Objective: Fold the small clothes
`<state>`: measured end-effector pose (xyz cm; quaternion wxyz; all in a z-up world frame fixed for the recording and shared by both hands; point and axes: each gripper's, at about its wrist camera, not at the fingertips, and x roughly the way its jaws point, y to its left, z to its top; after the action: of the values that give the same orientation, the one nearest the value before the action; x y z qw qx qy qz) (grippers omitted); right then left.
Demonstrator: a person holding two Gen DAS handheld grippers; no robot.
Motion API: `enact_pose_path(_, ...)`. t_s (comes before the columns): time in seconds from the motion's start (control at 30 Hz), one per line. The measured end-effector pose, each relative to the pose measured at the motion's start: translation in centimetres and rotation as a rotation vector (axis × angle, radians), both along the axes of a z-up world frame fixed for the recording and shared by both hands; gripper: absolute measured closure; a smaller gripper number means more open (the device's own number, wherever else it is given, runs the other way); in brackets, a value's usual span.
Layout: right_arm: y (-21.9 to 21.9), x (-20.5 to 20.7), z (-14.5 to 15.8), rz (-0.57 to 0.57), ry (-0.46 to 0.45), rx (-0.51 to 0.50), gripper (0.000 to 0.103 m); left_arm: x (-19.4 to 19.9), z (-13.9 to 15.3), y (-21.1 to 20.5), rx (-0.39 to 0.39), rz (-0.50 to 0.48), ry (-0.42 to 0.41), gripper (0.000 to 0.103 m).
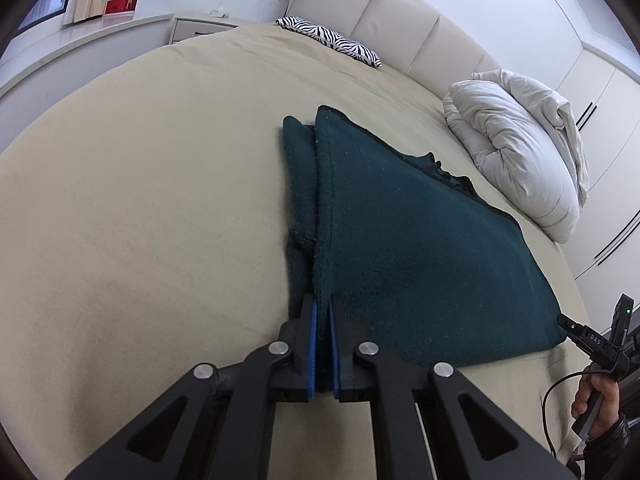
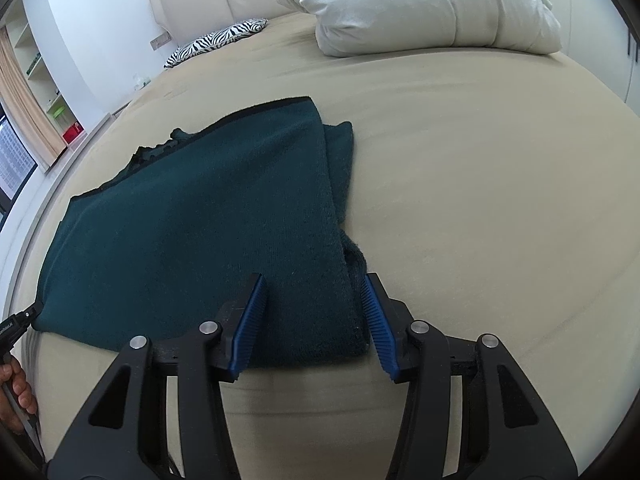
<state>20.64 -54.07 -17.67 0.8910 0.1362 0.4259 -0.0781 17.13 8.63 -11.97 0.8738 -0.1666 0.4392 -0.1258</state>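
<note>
A dark green knitted garment (image 1: 404, 248) lies folded flat on the beige bed (image 1: 140, 208). My left gripper (image 1: 322, 312) is shut on the garment's near left edge, with the cloth pinched between the blue pads. In the right wrist view the same garment (image 2: 200, 232) lies spread to the left. My right gripper (image 2: 314, 294) is open, its blue pads standing on either side of the garment's near right corner. The right gripper's tip also shows in the left wrist view (image 1: 576, 330) at the garment's far corner.
A white bunched duvet (image 1: 520, 152) lies at the head of the bed, also in the right wrist view (image 2: 420, 4). A zebra-print pillow (image 1: 332, 42) rests by the cream headboard (image 1: 400, 12). A nightstand (image 1: 200, 26) and shelves stand beyond.
</note>
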Motion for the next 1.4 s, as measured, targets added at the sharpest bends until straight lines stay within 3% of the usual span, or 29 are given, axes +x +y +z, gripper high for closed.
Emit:
enact_pose_path(0.3,-0.8,-0.3,-0.2,-0.01,0.004,0.015,0.065,-0.1,-0.1,0.2,-0.012,-0.001,0.004,0.096)
enact_pose_path(0.37,-0.7,-0.3,-0.5,-0.001,0.017,0.006,0.079,-0.1,-0.1,0.3,-0.017,-0.002,0.007,0.096)
enact_pose_path(0.47,-0.8,-0.5,-0.5,-0.004,0.012,-0.001,0.091,0.0,-0.1,0.4,-0.023,-0.005,0.013,0.097)
enact_pose_path(0.57,-1.2,-0.5,-0.6,-0.015,0.019,0.013,0.096,0.1,-0.1,0.4,-0.023,-0.007,0.015,0.097)
enact_pose_path(0.7,-1.3,-0.6,-0.6,-0.033,0.029,0.023,0.098,0.2,-0.1,0.5,-0.03,-0.008,0.018,0.097)
enact_pose_path(0.9,-2.7,-2.4,-1.3,-0.112,0.022,0.154,0.099,0.1,0.0,0.6,-0.025,-0.027,0.017,0.097)
enact_pose_path(1.13,-2.7,-3.3,-1.7,-0.126,0.016,0.164,0.099,-0.1,0.1,0.6,-0.017,-0.034,0.017,0.096)
enact_pose_path(1.4,-1.7,-3.0,-2.0,-0.108,0.03,0.098,0.099,-0.7,-0.2,0.8,-0.023,-0.042,0.015,0.097)
